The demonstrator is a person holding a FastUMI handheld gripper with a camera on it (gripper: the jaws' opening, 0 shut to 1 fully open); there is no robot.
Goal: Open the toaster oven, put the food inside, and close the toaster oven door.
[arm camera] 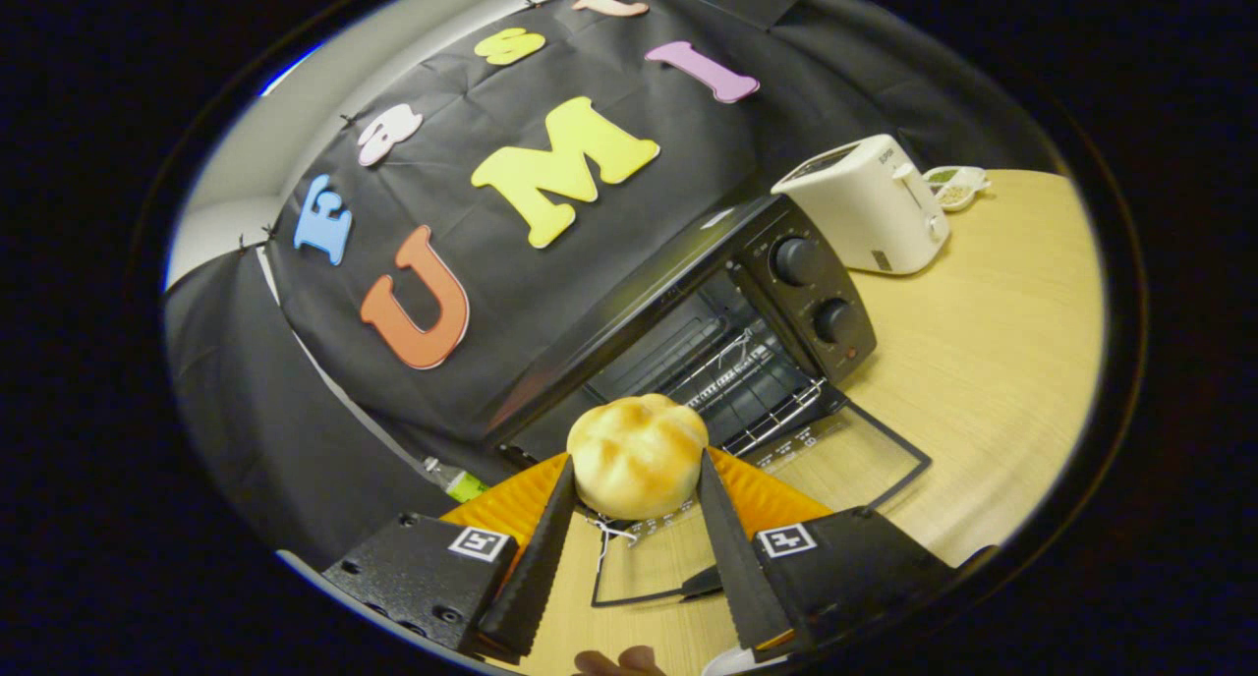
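gripper (637, 494): fingers pinched on bun (637, 456), held up so it clears door
oven (688, 312): just ahead, door (786, 489) dropped flat, rack (752, 386) bare
next: prob. slide bun onto rack

Golden-tan bread roll (637, 456) pressed between both fingers of the gripper (637, 479), black toaster oven (717, 322), white toaster (865, 204), pale wood-grain table (993, 342)

Claw (637, 479) clamped on bun (637, 455)
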